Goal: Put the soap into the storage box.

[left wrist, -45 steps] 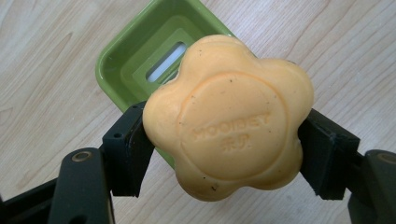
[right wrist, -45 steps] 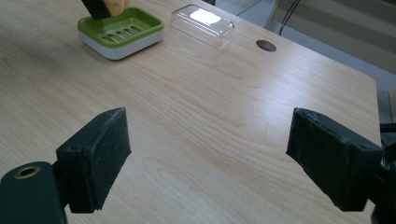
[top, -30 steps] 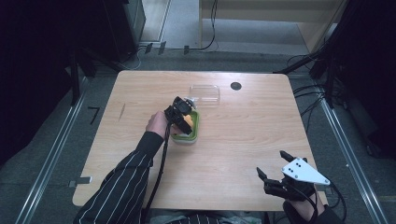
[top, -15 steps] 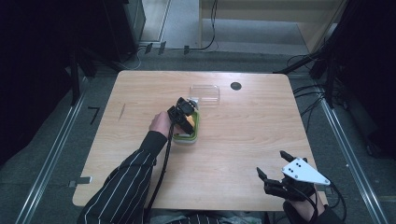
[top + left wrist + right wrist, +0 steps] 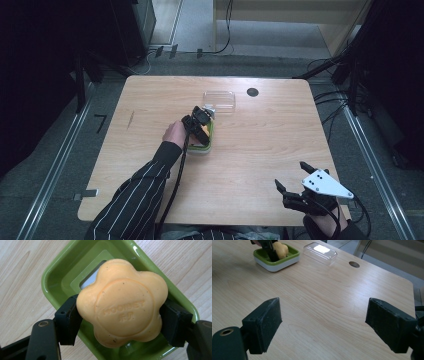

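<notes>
An orange flower-shaped soap [image 5: 122, 302] sits between the jaws of my left gripper [image 5: 120, 317], which is shut on it just above a green soap dish [image 5: 57, 272]. In the high view the left gripper [image 5: 199, 126] is over the dish [image 5: 210, 136] at the table's middle. The right gripper view shows the soap [image 5: 280, 249] in the dish [image 5: 287, 258] far off. My right gripper [image 5: 296, 184] stands open near the front right edge, nothing between its pads [image 5: 265, 321].
A clear plastic lid [image 5: 219, 100] lies on the table just beyond the dish, also seen as the lid [image 5: 320, 253] in the right gripper view. A round cable hole [image 5: 252, 92] is behind it. The wooden table [image 5: 280, 135] has bare room on its right half.
The left gripper has shifted slightly over the dish with the soap in it. The right gripper has stayed where it was.
</notes>
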A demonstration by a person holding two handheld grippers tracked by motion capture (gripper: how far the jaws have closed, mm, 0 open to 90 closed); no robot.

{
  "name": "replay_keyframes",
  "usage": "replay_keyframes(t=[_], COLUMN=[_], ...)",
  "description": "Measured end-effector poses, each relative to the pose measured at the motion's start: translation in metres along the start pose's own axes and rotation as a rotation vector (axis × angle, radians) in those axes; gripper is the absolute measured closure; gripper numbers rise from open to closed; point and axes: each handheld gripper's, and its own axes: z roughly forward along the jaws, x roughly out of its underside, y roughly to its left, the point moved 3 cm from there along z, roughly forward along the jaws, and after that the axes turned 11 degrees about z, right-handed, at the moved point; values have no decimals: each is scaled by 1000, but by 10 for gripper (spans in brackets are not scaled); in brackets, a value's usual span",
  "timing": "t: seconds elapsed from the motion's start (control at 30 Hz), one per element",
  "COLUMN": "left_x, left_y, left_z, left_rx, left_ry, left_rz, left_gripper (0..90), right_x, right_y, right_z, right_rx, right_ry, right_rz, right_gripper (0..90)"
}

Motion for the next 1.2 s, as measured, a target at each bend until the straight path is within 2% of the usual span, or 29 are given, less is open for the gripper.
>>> replay_keyframes(t=[0.2,0.6,0.87,1.0,1.2], left_x=[0,0,1,2,4], left_y=[-1,0,2,4,2], left_z=[4,4,-3,-7,-17], left_rx=[-6,-14,-33,-25,-15], left_ry=[14,0,-14,-16,-20], left_rz=[-15,-32,-37,-44,-29], left_gripper=[276,264,194,162,132], right_x=[0,0,0,0,0], right_y=[0,0,0,0,0], right_z=[0,0,0,0,0], right_rx=[1,0,-1,-1,-1], right_ry=[0,0,0,0,0], right_rz=[1,1,1,0,1], right_gripper=[136,136,136,136,136])
